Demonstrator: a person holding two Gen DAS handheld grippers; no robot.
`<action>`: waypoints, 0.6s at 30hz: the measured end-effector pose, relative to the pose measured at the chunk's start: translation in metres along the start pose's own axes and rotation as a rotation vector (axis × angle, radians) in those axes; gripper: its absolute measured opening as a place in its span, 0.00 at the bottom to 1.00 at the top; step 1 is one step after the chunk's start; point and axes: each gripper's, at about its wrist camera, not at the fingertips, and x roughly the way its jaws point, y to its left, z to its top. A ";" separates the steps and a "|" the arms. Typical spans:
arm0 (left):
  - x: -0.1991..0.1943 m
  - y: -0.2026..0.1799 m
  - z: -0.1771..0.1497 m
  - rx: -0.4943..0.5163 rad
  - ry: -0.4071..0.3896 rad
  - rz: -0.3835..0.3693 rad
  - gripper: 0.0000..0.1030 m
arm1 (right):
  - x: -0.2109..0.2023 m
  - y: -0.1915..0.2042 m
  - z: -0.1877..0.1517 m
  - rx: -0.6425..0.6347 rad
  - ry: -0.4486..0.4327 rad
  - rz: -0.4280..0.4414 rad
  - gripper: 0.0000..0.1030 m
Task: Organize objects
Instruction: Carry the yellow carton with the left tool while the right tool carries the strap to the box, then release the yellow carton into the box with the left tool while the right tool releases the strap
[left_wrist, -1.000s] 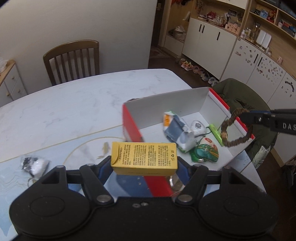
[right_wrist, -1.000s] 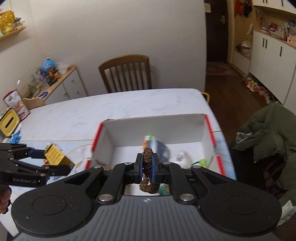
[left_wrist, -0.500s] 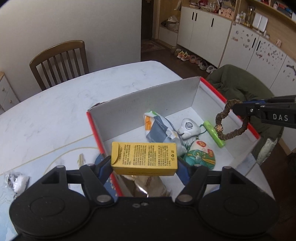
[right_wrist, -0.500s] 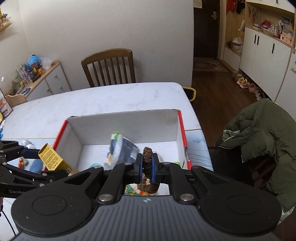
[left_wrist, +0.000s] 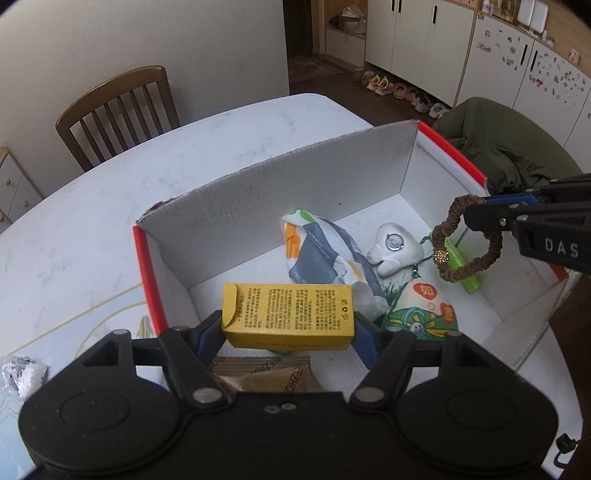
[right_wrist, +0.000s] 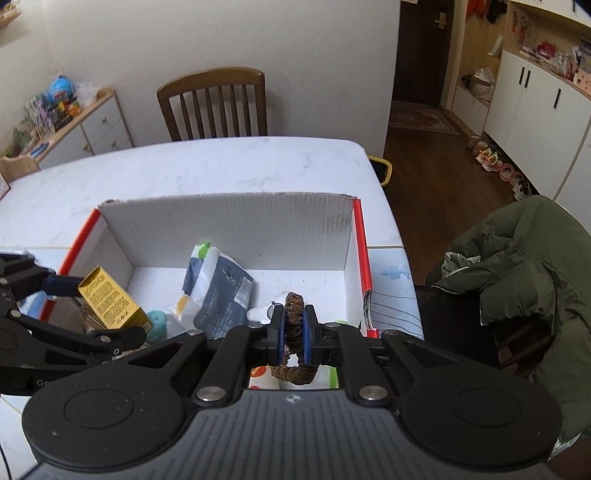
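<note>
Left wrist view: the left gripper (left_wrist: 288, 325) is clamped on a yellow carton (left_wrist: 287, 315), held by its short ends with the printed face up, above the near-left corner of the red-edged cardboard box (left_wrist: 295, 199). Directly beneath the carton lies a brown packet (left_wrist: 266, 378), and just ahead to the right sit a green patterned pouch (left_wrist: 421, 314), a white plastic bag with grey and orange print (left_wrist: 317, 251) and a white keychain figure (left_wrist: 395, 249). Further right, the right gripper (left_wrist: 480, 218) is pinched shut on a brown hair tie (left_wrist: 465, 243), which dangles over a green tube (left_wrist: 461, 266) by the box's right wall; the right wrist view confirms the band nipped between narrow blue pads (right_wrist: 279, 332). To do this well, I would lower each piece below the rim before letting go: the carton toward the bare floor ahead-left of the left gripper, kept level so it lands flat and not propped on the packet. The hair tie should drop freely once the right jaws part, provided the loop does not snag a finger. A small wrapped item (left_wrist: 22, 373) remains on the table outside, left of the gripper.
</note>
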 end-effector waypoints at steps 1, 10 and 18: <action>0.002 -0.001 0.001 0.006 0.000 0.005 0.68 | 0.003 0.001 0.000 -0.009 0.005 -0.002 0.09; 0.017 -0.009 0.005 0.019 0.021 0.003 0.68 | 0.020 0.016 -0.007 -0.107 0.039 0.007 0.09; 0.034 -0.008 0.004 -0.006 0.077 -0.016 0.68 | 0.030 0.023 -0.018 -0.140 0.075 0.024 0.09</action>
